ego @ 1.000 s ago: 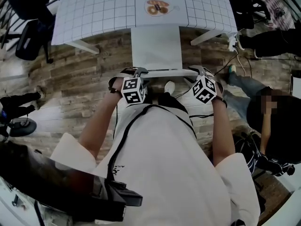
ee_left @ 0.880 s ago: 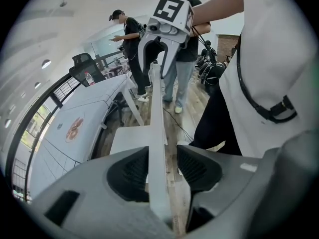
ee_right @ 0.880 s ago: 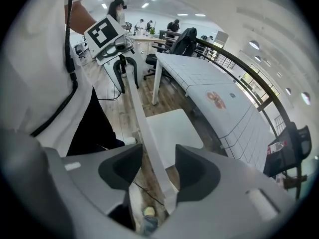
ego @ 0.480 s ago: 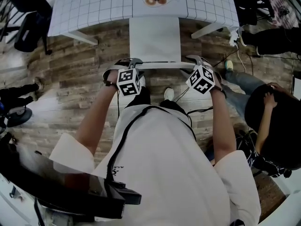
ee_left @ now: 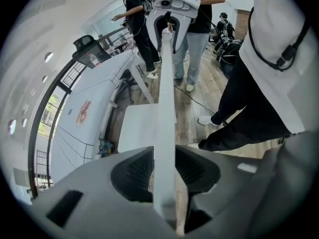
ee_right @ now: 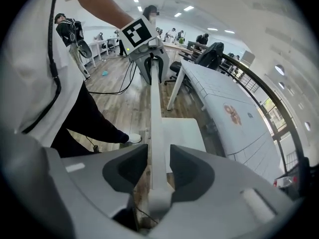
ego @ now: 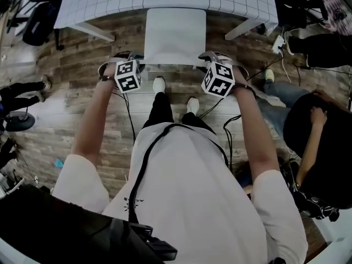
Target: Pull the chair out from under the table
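Left tongs are clamped on the left end of the top rail of the white chair, the jaws having just been closing onto it. Ahead of both tongs the seat is seen stretching to the near edge of the gridded counter. Right tongs are likewise closed on the rail's right end, their jaws just drawn in.

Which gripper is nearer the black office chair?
Left. The left gripper grips the white chair's back rail nearest the black office chair, the right gripper its far end; both jaw pairs have just been closing.
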Tool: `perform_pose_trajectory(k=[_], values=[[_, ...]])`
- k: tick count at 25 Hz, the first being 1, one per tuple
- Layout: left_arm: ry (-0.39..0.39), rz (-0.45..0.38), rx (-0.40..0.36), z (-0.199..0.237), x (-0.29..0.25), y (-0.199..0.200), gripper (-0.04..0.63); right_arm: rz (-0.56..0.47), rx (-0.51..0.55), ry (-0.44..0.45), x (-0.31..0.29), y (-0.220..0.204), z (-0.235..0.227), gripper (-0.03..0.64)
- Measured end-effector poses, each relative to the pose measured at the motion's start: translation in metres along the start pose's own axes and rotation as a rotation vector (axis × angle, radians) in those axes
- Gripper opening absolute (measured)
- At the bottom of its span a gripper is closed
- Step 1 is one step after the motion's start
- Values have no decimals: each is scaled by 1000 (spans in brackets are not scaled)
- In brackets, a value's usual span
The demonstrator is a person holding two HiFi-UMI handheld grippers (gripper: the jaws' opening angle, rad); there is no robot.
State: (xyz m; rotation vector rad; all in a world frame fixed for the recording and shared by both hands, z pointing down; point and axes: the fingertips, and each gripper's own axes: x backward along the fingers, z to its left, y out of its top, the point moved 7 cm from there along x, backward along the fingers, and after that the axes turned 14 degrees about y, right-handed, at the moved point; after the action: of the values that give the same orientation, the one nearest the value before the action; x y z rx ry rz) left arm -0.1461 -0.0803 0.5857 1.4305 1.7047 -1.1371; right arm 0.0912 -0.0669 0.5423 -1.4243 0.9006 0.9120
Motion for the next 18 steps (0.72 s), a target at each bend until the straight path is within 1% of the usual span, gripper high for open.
perform_pose_trajectory(k=[2,12,18], values=[[-6,20,10,-1,0,0,137,-5,20,-5,0,-1,1,120],[-16,142,25,-2,-11,8,147,-18,91,45,0,-12,2,92],[-27,151,24,-2,-10,8,141,-21,96,48,-4,-11,3,89]])
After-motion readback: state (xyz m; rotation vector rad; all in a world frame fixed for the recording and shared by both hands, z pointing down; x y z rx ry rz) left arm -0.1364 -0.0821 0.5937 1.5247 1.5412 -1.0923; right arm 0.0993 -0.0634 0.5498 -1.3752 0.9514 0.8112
